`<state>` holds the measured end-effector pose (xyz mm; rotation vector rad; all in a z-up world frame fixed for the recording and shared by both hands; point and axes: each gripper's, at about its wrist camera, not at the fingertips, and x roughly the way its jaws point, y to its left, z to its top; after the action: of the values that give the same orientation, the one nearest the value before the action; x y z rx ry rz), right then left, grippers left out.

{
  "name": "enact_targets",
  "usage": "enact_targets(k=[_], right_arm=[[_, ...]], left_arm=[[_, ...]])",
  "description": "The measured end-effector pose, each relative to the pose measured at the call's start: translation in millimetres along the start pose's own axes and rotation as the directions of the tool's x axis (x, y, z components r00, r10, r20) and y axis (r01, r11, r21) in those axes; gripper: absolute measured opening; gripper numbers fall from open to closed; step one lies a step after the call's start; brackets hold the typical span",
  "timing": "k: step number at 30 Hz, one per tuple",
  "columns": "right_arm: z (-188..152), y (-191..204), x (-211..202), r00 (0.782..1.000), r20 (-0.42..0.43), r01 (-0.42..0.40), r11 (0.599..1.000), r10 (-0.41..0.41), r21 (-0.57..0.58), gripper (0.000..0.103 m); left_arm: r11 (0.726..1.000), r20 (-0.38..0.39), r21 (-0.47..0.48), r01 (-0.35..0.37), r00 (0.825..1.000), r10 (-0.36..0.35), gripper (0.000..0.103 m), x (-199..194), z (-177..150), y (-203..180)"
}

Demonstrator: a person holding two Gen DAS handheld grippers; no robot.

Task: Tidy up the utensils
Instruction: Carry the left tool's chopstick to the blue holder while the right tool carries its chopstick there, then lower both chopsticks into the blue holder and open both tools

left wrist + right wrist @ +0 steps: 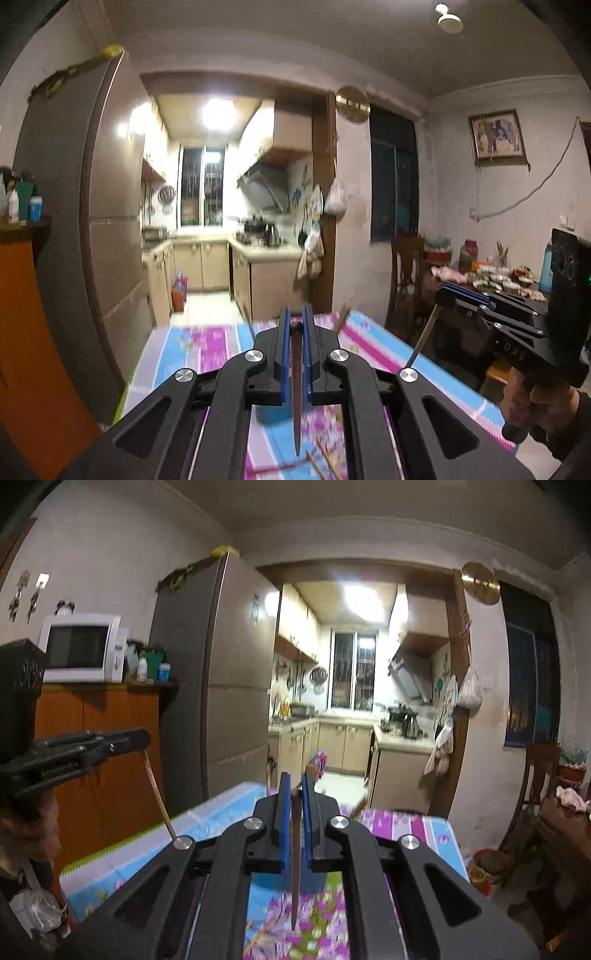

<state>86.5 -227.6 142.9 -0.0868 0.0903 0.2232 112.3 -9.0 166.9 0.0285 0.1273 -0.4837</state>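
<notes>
- Chopstick [296, 387] in your left gripper [295, 325] hung point-down between the blue pads [283, 354], which were clamped on its dark upper end, above the floral tablecloth [207, 343].
- A blue cup [271, 413] showed blurred beneath that gripper, and loose chopsticks [321, 459] lay on the cloth near the bottom edge.
- Your right gripper [294, 794] likewise pinched a second chopstick [294, 867], hanging tip-down over the cloth.
- In the left view, your right gripper sat off to the right, its stick slanting down.
</notes>
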Motion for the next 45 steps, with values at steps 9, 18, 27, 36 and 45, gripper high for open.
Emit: enact_targets(k=[9, 18, 27, 36, 45], right_arm=[[61.5, -19.0, 40.8, 0.990, 0.136, 0.038, 0.999, -0.041, 0.025, 0.005], [48.3, -44.3, 110.3, 0.991, 0.114, 0.055, 0.992, -0.068, 0.112, 0.005], [-9.0, -56.9, 164.9, 0.998, -0.033, 0.059, 0.980, -0.053, 0.191, 0.005], [-48.2, -57.7, 184.3, 0.988, -0.144, 0.095, 0.968, -0.063, 0.232, 0.006], [-47.5, -87.6, 155.4, 0.975, -0.138, 0.202, 0.950, -0.173, 0.237, 0.027]], left_arm=[[0.998, 0.181, 0.012, -0.059, 0.982, 0.056, 0.008, 41.7, 65.5, 0.9], [0.998, 0.175, 0.009, -0.062, 0.983, 0.060, 0.008, 104.6, 54.9, 14.3], [0.998, 0.006, -0.009, -0.061, 0.998, 0.061, 0.008, 169.4, -2.3, 38.8], [0.996, -0.102, -0.036, -0.077, 0.992, 0.073, 0.008, 197.4, -54.0, 55.3], [0.990, -0.041, -0.061, -0.129, 0.991, 0.126, 0.013, 165.1, -37.6, 68.5]])
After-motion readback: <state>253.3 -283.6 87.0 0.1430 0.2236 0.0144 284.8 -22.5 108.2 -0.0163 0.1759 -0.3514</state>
